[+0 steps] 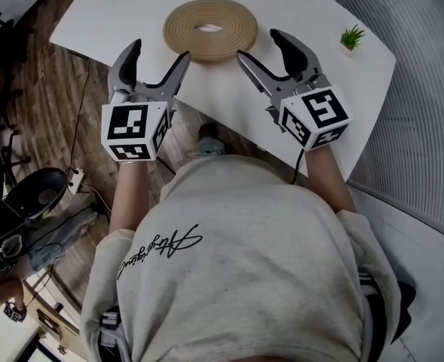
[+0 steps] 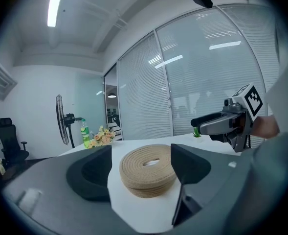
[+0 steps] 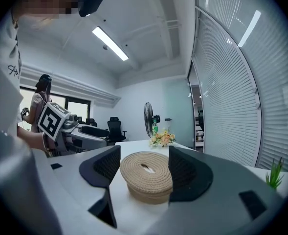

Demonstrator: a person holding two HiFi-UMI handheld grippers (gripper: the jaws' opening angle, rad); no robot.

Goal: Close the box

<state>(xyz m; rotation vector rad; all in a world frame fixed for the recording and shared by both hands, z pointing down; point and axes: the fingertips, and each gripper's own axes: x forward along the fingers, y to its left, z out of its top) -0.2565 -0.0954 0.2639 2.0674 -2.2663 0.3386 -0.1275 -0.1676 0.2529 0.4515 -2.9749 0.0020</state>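
A round woven box (image 1: 210,45), tan, with an oval hole in the middle of its top, stands on the white table (image 1: 131,13). Its wider upper part rests on a narrower base (image 2: 148,187). Both grippers hover short of it at the table's near edge and point at it. My left gripper (image 1: 160,51) is open with nothing between its jaws. My right gripper (image 1: 258,44) is open too, and empty. The box (image 2: 148,170) shows framed between the jaws in the left gripper view, and the box (image 3: 146,175) likewise in the right gripper view, untouched in both.
A small green plant (image 1: 351,36) stands at the table's right end, and a bunch of flowers (image 2: 99,137) with a green bottle at the far end. A standing fan (image 2: 60,119) and office chairs (image 2: 7,136) stand beyond. Glass walls with blinds run along the right.
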